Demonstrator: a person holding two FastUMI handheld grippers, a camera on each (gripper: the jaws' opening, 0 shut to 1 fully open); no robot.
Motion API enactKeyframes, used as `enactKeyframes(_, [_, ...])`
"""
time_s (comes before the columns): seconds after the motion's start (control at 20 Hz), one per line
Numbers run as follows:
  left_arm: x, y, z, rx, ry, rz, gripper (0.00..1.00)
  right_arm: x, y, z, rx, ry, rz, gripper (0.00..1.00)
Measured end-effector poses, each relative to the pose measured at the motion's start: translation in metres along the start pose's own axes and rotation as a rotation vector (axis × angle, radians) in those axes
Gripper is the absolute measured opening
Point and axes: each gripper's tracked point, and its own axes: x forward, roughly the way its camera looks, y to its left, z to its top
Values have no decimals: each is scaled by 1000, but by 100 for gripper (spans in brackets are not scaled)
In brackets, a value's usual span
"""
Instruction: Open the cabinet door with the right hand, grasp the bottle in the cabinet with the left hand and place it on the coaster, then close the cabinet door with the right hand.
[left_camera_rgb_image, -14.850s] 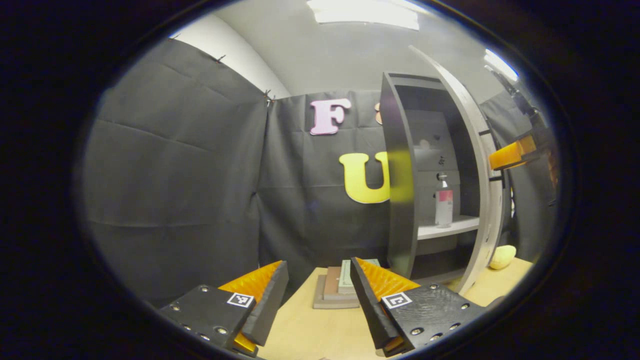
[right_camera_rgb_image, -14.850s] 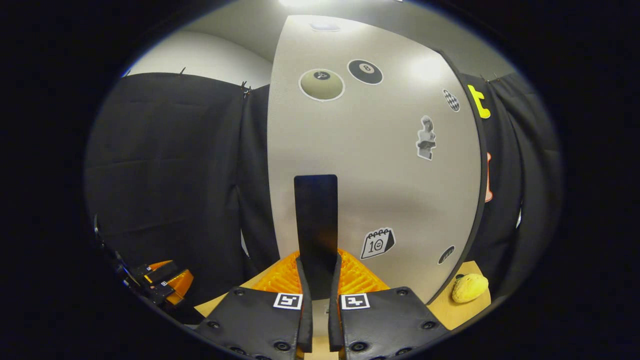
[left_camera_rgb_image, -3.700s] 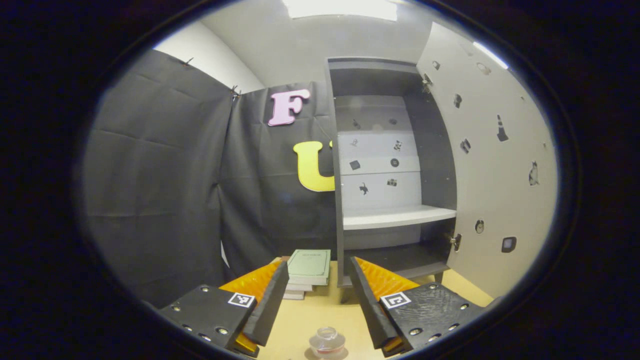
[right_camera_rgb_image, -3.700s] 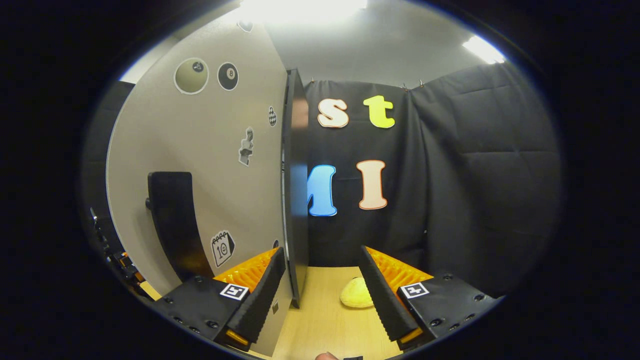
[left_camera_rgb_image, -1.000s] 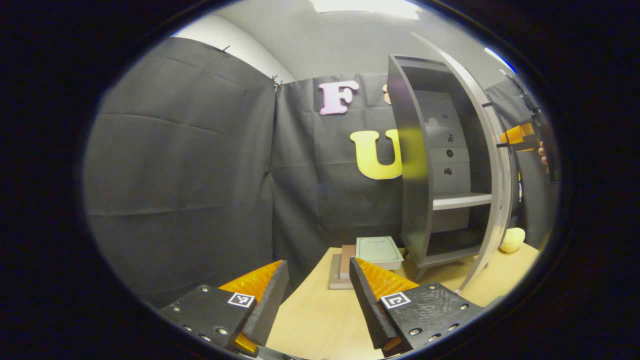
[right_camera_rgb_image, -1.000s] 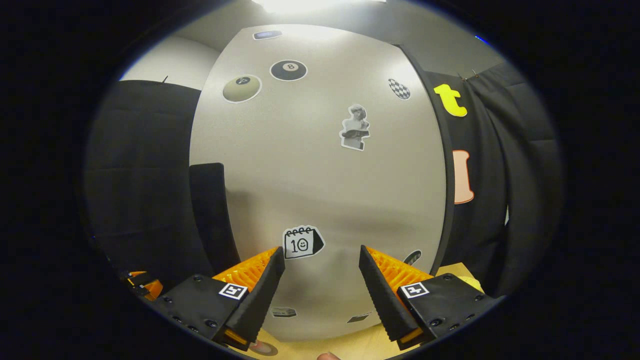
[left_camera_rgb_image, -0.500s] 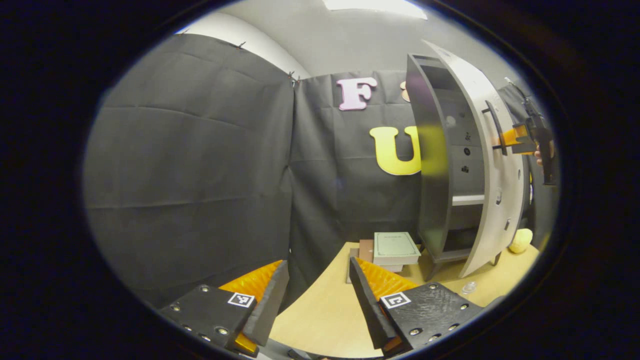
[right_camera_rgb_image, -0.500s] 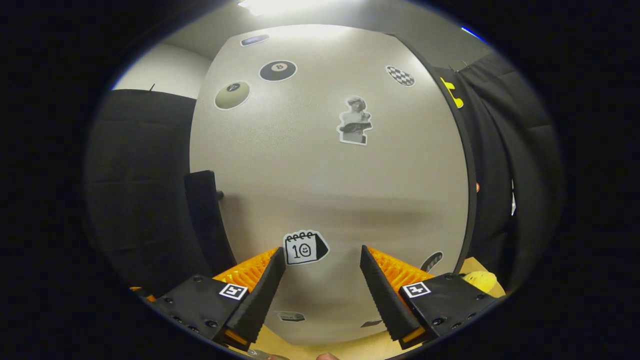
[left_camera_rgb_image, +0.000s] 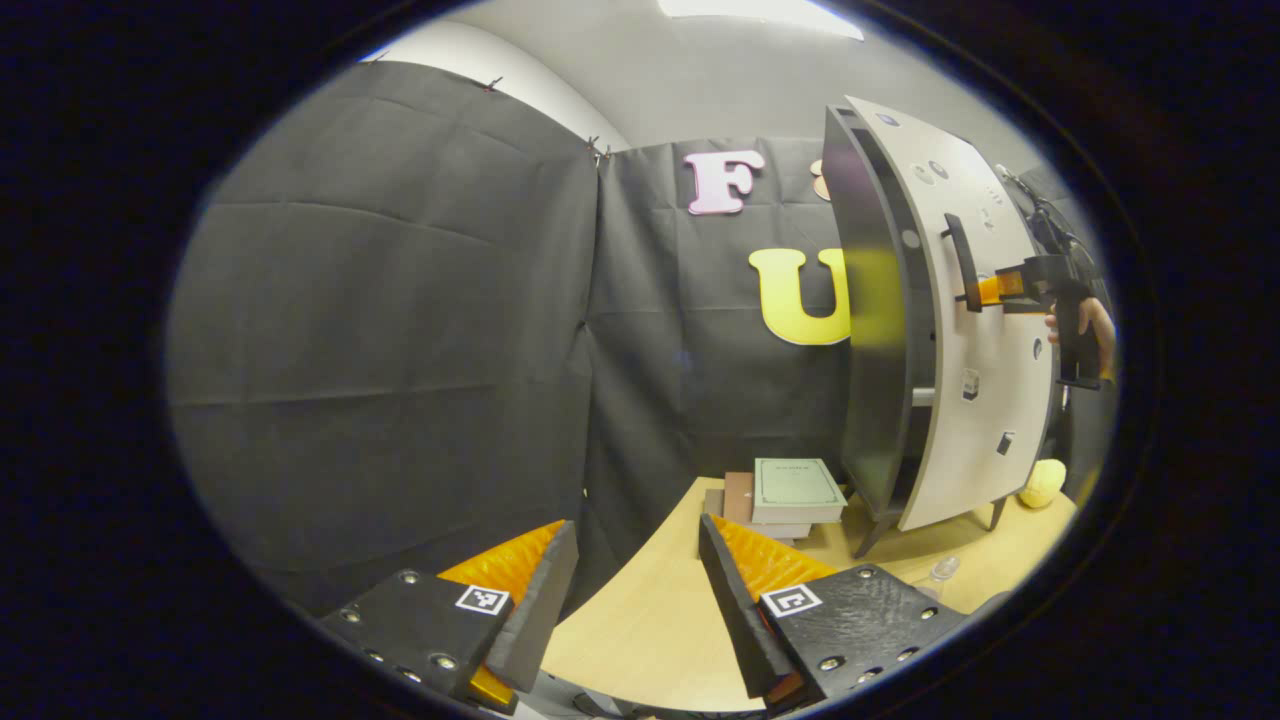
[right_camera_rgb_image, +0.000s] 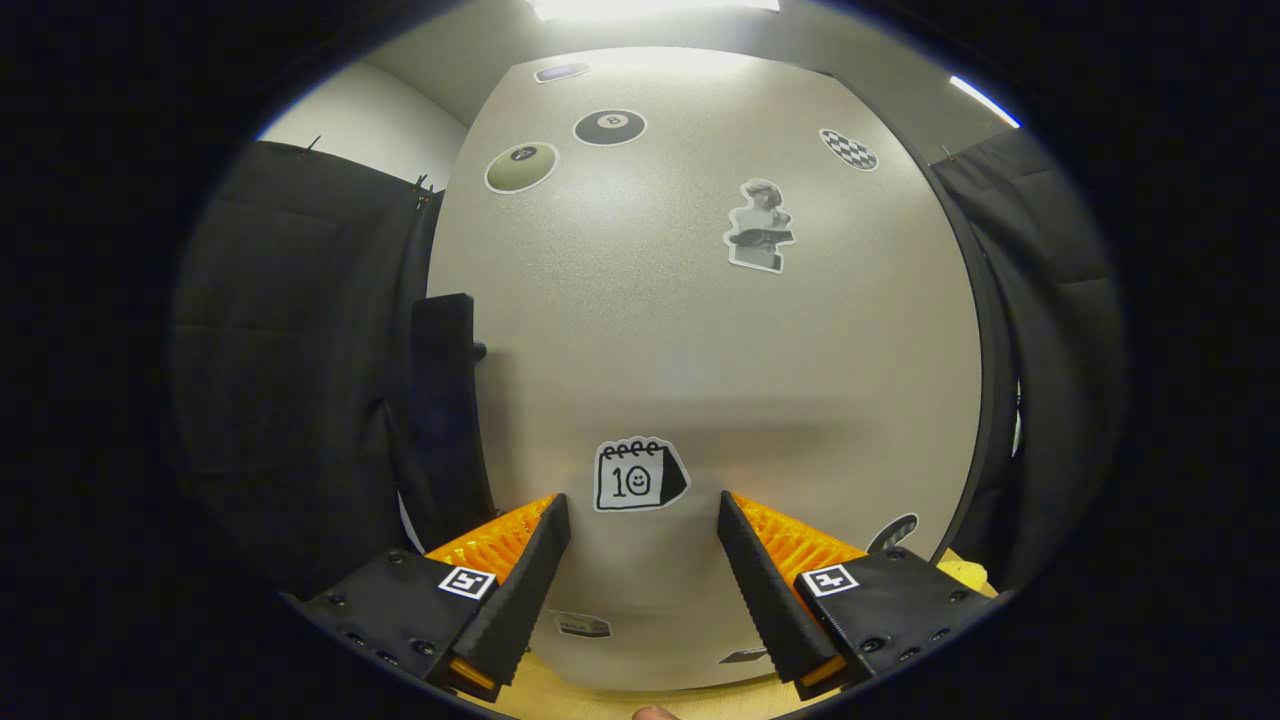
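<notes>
Black cloth walls on every side, pale wooden surface (left_camera_rgb_image: 640, 640) below. Cabinet (left_camera_rgb_image: 872, 330) stands at the far corner, its door (right_camera_rgb_image: 700, 380) swung nearly shut, only a narrow gap showing by the dark side panel. Right gripper (right_camera_rgb_image: 640, 560), fingers apart and holding nothing, faces the door's front beside the handle (right_camera_rgb_image: 445, 400), placed to push it closed, I judge. Left gripper (left_camera_rgb_image: 630, 590) hangs back over the surface, fingers apart, empty. Bottle: something small and clear (left_camera_rgb_image: 942, 570) sits on the surface before the cabinet, too small to tell. Cabinet interior hidden. Stacked books (left_camera_rgb_image: 790, 492) lie beside it
</notes>
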Motion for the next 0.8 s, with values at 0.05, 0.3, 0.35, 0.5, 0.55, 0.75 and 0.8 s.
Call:
enactKeyframes(0.05, [0, 0, -1, -2, 5, -4, 73, 0, 0, -1, -16, -2, -13, 95])
enactKeyframes(0.3, [-2, -5, 2, 4, 9, -41, 73, -2, 1, -2, -50, 0, -49, 94])
enactKeyframes(0.35, [-3, -6, 4, 8, 3, -48, 73, -2, 1, -2, -44, 3, -47, 94])
enactKeyframes(0.5, [-10, -20, 22, 14, -21, -77, 73, -6, -3, 2, -26, 4, -35, 90])
enactKeyframes(0.55, [-9, -35, 26, 17, -27, -86, 76, -9, -8, 6, -27, -3, -33, 90])
enactKeyframes(0.75, [4, -84, 36, 25, -41, -131, 76, -47, -28, 18, -44, -18, -15, 95])
enactKeyframes(0.8, [4, -97, 41, 26, -49, -149, 76, -58, -32, 21, -47, -22, -7, 95])
